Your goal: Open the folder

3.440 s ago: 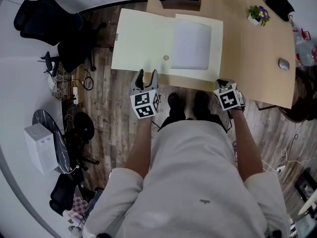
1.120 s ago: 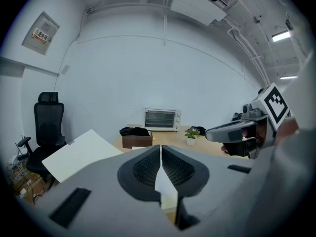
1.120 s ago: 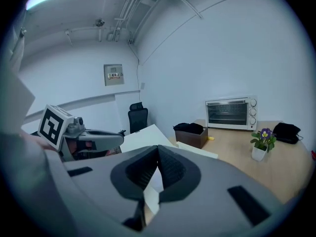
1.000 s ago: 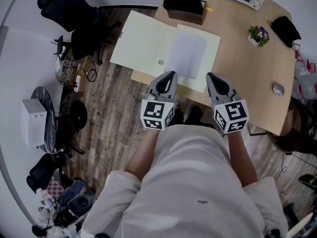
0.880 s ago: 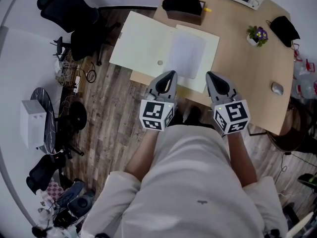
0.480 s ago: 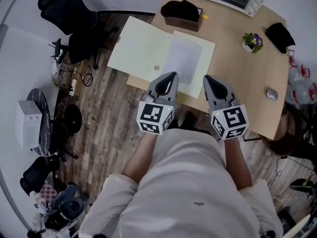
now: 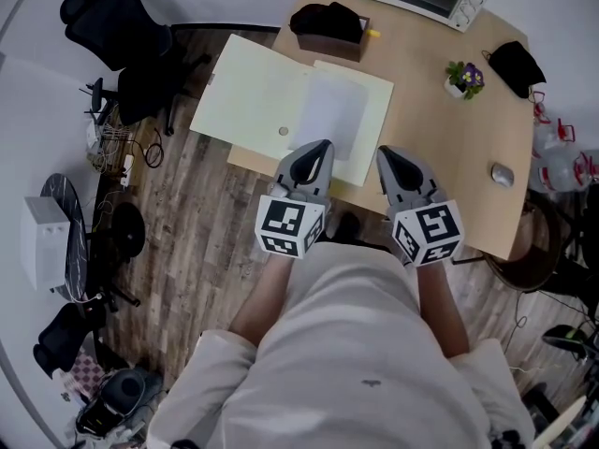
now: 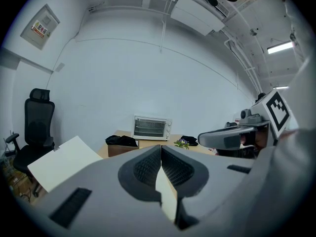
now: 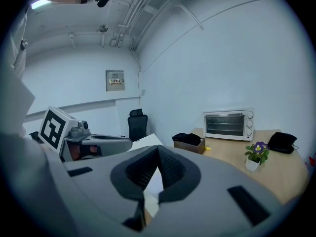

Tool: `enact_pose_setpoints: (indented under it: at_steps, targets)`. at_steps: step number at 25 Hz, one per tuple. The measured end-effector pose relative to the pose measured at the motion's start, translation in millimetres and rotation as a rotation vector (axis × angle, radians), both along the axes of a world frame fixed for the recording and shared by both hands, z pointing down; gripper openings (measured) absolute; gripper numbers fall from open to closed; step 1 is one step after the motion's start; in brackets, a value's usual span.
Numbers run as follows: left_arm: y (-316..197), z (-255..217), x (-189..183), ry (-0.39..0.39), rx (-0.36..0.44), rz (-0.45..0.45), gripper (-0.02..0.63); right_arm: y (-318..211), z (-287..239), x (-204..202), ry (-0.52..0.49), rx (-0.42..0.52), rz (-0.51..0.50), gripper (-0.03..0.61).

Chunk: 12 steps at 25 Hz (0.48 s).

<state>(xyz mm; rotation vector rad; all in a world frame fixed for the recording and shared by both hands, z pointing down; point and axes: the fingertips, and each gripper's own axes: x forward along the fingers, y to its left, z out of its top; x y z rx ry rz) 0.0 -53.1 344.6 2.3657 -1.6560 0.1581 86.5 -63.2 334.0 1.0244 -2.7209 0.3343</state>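
Stands at a wooden tabletop [image 7: 449, 148] with a cream folder [image 7: 253, 101] lying open on its left end, the left cover overhanging the edge. Holds the left gripper [image 7: 321, 147] and right gripper [image 7: 386, 154] side by side, raised near the folder's front edge, not touching it. Has both pairs of fingers [image 8: 145, 169] pressed together, gripping nothing.

We read no text anywhere. Wall notice [image 8: 41, 25]: print too small for us. Wall panel [image 9: 115, 80]: label illegible. Cubes on left gripper [image 7: 323, 145], right gripper [image 7: 383, 152]: we see black-white square patterns only, no letters, no digits.
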Motion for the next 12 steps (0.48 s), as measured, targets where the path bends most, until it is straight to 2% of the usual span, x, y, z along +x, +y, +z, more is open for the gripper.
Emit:
enact_pose_setpoints:
  at_steps: [12]
  targets:
    - [4.4, 10.8, 6.7, 0.022, -0.026, 0.011, 0.006, 9.1, 8.3, -3.8, 0.031, -0.014, -0.020, 0.003]
